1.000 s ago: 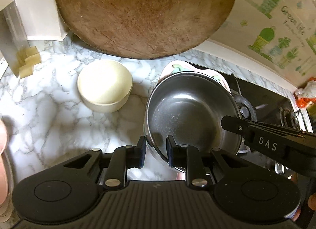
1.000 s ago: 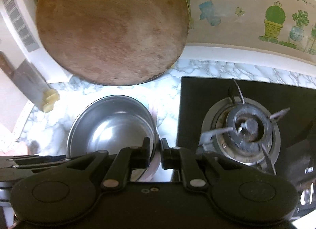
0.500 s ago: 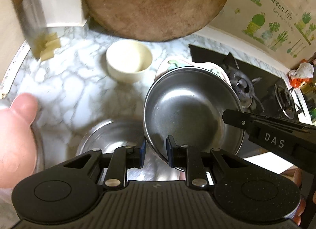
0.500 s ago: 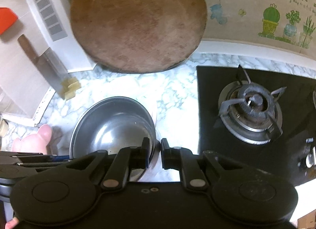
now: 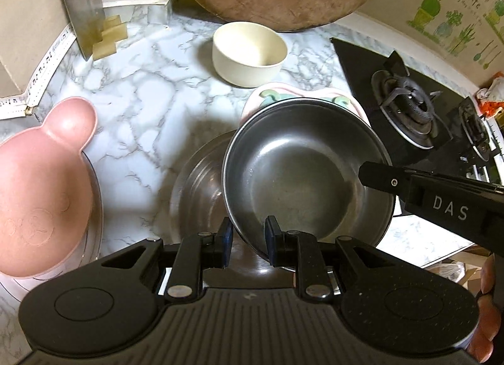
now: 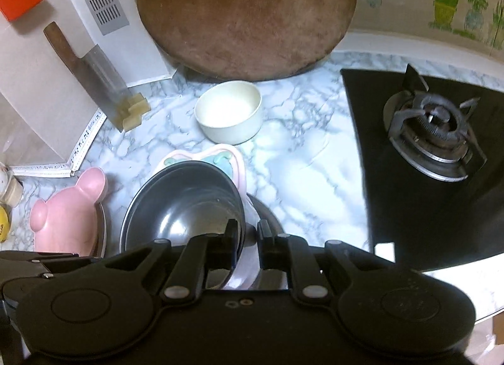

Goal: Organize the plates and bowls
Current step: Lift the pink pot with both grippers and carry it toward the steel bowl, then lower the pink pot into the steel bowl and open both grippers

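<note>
Now steel bowl (image 5: 302, 173) mouth-up, slightly tilted, round: no long axis

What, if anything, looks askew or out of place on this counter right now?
The steel bowl, held at its rim by both the left gripper and the right gripper, sits tilted over a pink plate and overlaps another steel bowl below. Nothing looks spilled or broken.
</note>
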A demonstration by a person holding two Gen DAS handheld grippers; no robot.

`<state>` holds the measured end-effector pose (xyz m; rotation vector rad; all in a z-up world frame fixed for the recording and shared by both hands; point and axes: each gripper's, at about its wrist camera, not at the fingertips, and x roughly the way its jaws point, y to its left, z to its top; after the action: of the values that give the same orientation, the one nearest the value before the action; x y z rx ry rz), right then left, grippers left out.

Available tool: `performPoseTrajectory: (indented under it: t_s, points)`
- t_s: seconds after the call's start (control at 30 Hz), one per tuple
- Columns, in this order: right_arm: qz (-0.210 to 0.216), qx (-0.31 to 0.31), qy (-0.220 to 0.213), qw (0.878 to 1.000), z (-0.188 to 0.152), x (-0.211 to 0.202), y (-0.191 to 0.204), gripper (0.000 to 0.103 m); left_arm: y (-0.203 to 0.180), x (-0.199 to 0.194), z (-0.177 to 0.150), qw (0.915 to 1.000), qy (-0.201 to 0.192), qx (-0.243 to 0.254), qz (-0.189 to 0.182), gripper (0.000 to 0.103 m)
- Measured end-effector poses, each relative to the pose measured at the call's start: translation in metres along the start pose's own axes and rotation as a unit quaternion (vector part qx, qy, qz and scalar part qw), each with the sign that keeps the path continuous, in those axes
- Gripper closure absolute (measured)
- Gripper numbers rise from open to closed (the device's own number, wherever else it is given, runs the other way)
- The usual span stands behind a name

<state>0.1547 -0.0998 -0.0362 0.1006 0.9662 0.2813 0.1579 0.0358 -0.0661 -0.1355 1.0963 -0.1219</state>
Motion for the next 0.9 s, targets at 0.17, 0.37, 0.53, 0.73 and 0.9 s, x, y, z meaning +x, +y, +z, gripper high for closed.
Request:
performPoseTrajectory:
  t_s: [0.17,0.37,0.53,0.73,0.9]
  points:
    - [0.004,0.008,0.005,1.0,-0.009,0.014,0.002,0.09,0.007,0.009,-0.002,0.9999,-0.003,0.005,0.01,0.082]
    - [0.006,0.021,0.017,1.0,-0.016,0.027,-0.003,0.09,0.008,0.019,-0.002,0.9998,-0.006,0.013,0.016,0.082]
    - [0.005,0.027,0.028,0.999,-0.019,0.036,-0.008,0.09,0.007,0.027,-0.002,0.9996,-0.004,0.019,0.02,0.082]
    - [0.007,0.028,0.036,0.999,-0.022,0.044,-0.009,0.09,0.008,0.033,-0.004,0.9993,0.002,0.025,0.027,0.082]
    - [0.007,0.027,0.04,0.999,-0.023,0.048,-0.009,0.09,0.007,0.035,-0.006,0.999,-0.003,0.032,0.032,0.082]
